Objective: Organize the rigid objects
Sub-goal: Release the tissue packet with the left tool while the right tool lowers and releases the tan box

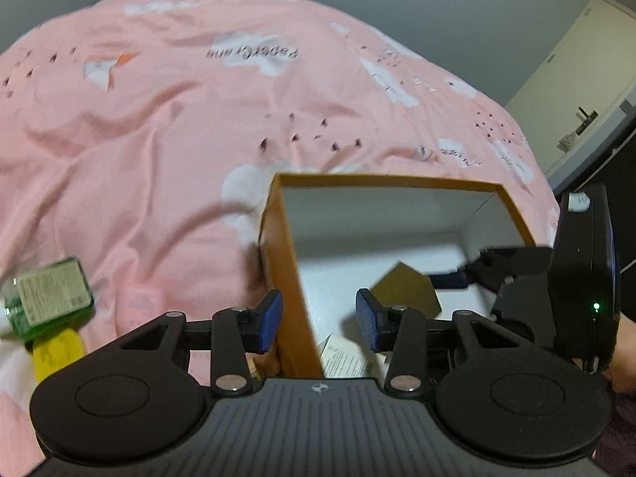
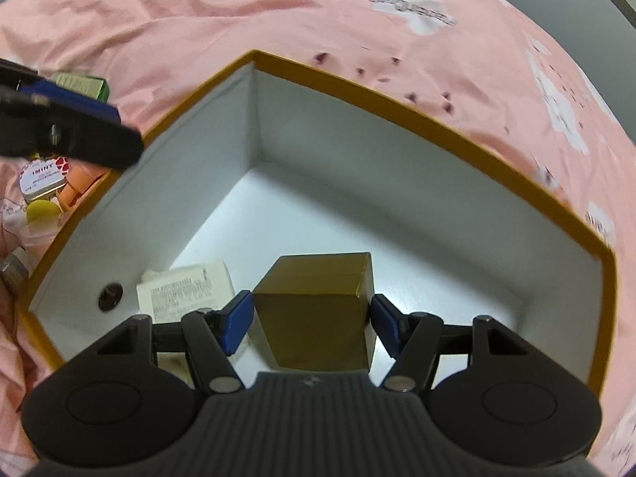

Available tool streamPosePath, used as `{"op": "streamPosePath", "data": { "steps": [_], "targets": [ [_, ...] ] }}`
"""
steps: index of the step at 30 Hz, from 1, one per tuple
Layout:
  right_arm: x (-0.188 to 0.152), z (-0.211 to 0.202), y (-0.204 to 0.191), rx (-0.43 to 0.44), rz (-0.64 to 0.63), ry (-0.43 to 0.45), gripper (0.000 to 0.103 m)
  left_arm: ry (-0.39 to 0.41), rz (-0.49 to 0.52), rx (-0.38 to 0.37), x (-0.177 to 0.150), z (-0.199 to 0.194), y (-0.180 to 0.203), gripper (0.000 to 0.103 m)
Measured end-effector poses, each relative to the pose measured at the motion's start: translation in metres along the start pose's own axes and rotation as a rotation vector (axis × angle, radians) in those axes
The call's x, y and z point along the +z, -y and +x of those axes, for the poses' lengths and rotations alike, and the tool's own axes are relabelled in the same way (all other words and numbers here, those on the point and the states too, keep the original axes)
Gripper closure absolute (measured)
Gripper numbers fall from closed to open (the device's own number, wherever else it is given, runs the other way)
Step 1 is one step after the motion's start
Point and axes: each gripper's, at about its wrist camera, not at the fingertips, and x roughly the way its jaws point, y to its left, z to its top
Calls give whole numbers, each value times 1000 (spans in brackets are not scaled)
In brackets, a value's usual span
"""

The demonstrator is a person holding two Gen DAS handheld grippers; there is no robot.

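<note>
An open orange box [image 2: 401, 117] with a white inside lies on the pink bedspread; it also shows in the left wrist view [image 1: 284, 262]. My right gripper [image 2: 312, 324] is inside it, jaws around a small brown cardboard box [image 2: 318, 310], pads close to its sides. A white labelled packet [image 2: 187, 288] lies on the box floor beside it. My left gripper [image 1: 320, 320] is open and empty, straddling the orange box's left wall. The brown box [image 1: 405, 288] and packet [image 1: 344, 359] show in the left view too.
Left of the orange box lie a green bottle [image 1: 47, 298], a yellow item [image 1: 55, 351], a white mint tin [image 2: 41, 177] and an orange piece [image 2: 79, 183]. A door and grey wall stand at the far right [image 1: 576, 79].
</note>
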Motion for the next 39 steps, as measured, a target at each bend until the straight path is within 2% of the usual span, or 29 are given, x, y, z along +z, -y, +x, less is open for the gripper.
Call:
{"op": "streamPosePath", "data": {
  "steps": [4, 14, 21, 25, 29, 30, 32, 36, 39],
  "targets": [
    [17, 11, -10, -14, -79, -12, 39, 0, -54, -20, -3, 2, -11, 56],
    [32, 24, -43, 82, -254, -66, 40, -3, -134, -55, -2, 5, -30, 59],
    [28, 11, -62, 117, -521, -29, 40, -17, -148, -74, -1, 10, -31, 59],
    [31, 14, -72, 129, -612, -22, 40, -21, -152, -69, -1, 12, -33, 59],
    [31, 18, -79, 149, -647, -2, 37, -27, -162, -60, -2, 14, -37, 60],
    [31, 18, -79, 159, -645, 5, 32, -29, -162, -61, -2, 14, -37, 60],
    [31, 17, -80, 176, -639, 4, 29, -31, -162, -62, -1, 14, -38, 60],
    [27, 11, -83, 141, -652, 18, 22, -27, -161, -71, -1, 12, -37, 60],
    [26, 1, -76, 118, -615, 40, 22, -15, -147, -73, -1, 7, -35, 60]
  ]
}}
